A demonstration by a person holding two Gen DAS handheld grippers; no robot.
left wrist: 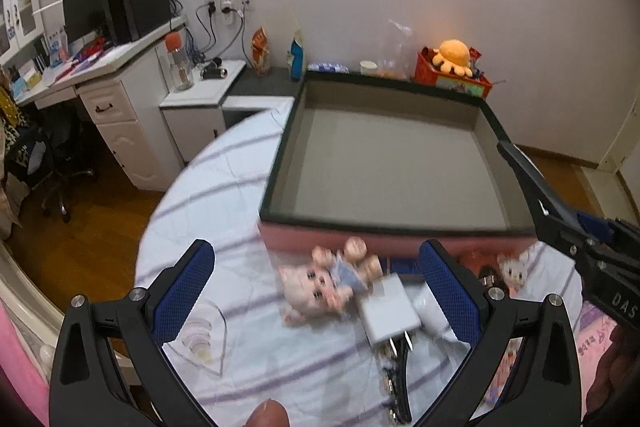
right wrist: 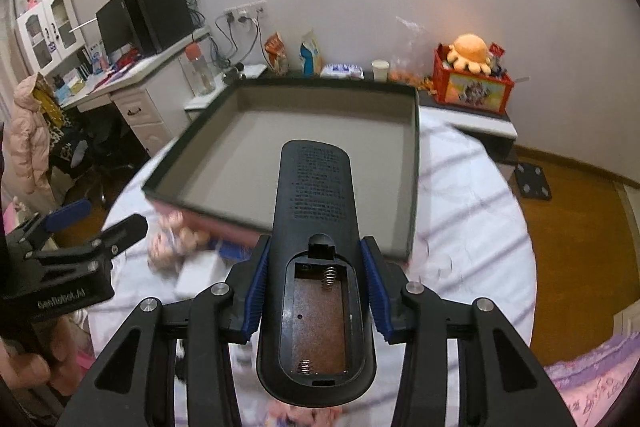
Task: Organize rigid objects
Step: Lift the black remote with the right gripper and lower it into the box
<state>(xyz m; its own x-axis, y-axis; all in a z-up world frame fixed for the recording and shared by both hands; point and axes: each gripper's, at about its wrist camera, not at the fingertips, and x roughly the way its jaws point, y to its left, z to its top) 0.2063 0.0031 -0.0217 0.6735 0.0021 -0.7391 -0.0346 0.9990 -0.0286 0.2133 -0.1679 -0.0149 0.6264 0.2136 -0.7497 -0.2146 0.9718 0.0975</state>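
Observation:
My right gripper is shut on a black remote control, back side up with its battery bay open; it points over the near rim of a large shallow box. The remote also shows in the left wrist view over the box, which is empty. My left gripper is open above a pink pig figurine and a white charger block lying on the striped cloth just in front of the box.
A small white cat figurine, a white cup and a dark cable lie near the charger. A red toy box with an orange plush stands behind. A desk is at left.

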